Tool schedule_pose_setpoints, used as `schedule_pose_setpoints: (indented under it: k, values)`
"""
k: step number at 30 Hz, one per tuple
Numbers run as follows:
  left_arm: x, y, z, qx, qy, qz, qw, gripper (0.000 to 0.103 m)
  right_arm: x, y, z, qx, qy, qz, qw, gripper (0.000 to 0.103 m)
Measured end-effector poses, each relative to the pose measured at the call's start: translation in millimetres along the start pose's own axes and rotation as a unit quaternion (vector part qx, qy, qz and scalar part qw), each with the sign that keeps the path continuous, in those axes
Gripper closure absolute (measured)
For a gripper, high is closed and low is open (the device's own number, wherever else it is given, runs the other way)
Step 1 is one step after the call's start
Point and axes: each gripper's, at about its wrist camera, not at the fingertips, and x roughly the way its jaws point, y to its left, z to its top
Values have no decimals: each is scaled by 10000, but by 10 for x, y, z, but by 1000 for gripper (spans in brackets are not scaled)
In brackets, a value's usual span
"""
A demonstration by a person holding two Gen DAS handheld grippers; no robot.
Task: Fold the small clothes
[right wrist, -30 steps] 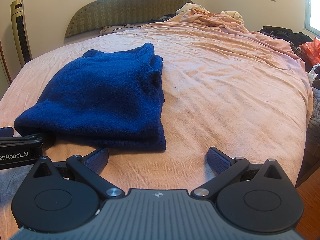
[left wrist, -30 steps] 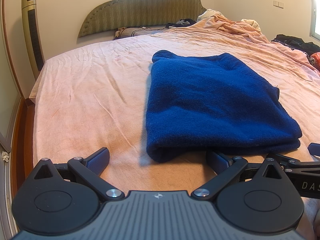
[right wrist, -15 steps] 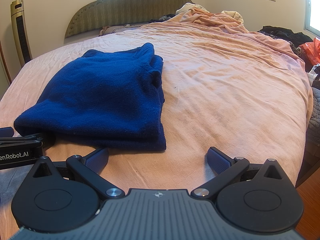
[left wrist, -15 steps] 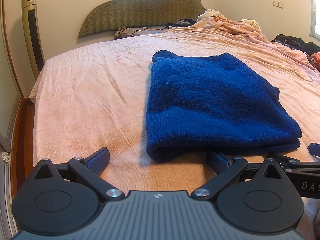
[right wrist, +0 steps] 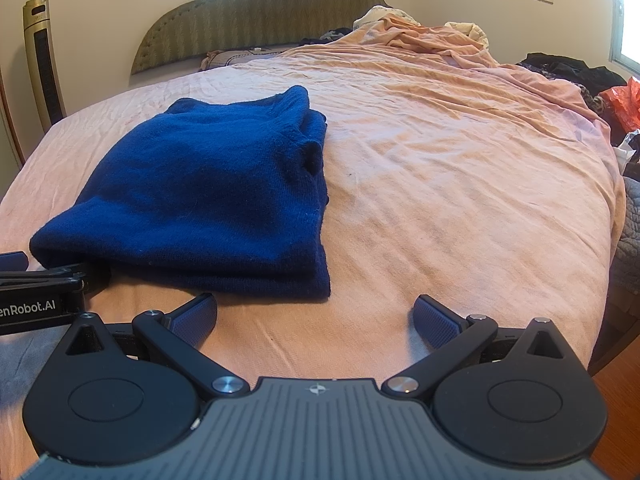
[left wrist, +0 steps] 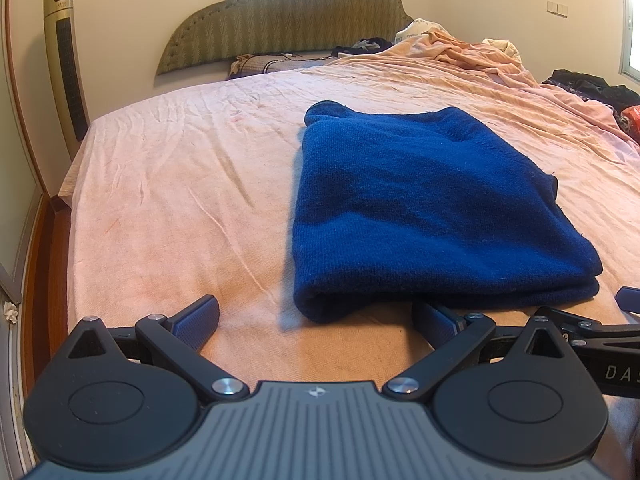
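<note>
A dark blue knitted sweater (left wrist: 420,208) is lying folded into a thick rectangle on the pink bedsheet (left wrist: 180,184), toward the near end of the bed. Its rounded fold is facing both cameras, and layered edges are showing along its right side in the right wrist view (right wrist: 208,200), where a small opening (a neck or armhole, hard to tell which) is gaping among the layers.

The left gripper (left wrist: 316,318) is hovering low over the sheet just in front of the sweater's near edge, its jaws spread wide with nothing between them. Its right fingertip (left wrist: 434,322) is sitting just under the overhang of the fold; whether it is touching the knit cannot be told. The left fingertip (left wrist: 198,316) is lying over bare sheet.

The right gripper (right wrist: 316,316) is also gaping wide and carrying nothing, with both blue pads over bare sheet just short of the sweater's near right corner. The two tools are sitting side by side, each one's body poking into the other's view at the edge.

At the far end, a padded olive headboard (left wrist: 288,24) is standing against the wall, with crumpled peach bedding (right wrist: 420,36) heaped near it. A gold tower fan (left wrist: 66,68) is standing to the left of the bed.
</note>
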Motion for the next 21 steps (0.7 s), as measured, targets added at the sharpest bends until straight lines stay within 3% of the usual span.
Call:
schedule_pose_setpoints:
  k: [7, 10, 21]
  values:
    - [-497, 55, 31, -370, -451, -177, 9981, 0, -271, -20, 14, -158, 120, 56, 9998, 0]
    - [-721, -17, 83, -74, -693, -235, 9973, 0, -460, -51, 32, -62, -75, 241, 9997, 0]
    - [-868, -266, 15, 495, -588, -314, 9965, 0, -649, -71, 104, -65, -327, 216, 9992, 0]
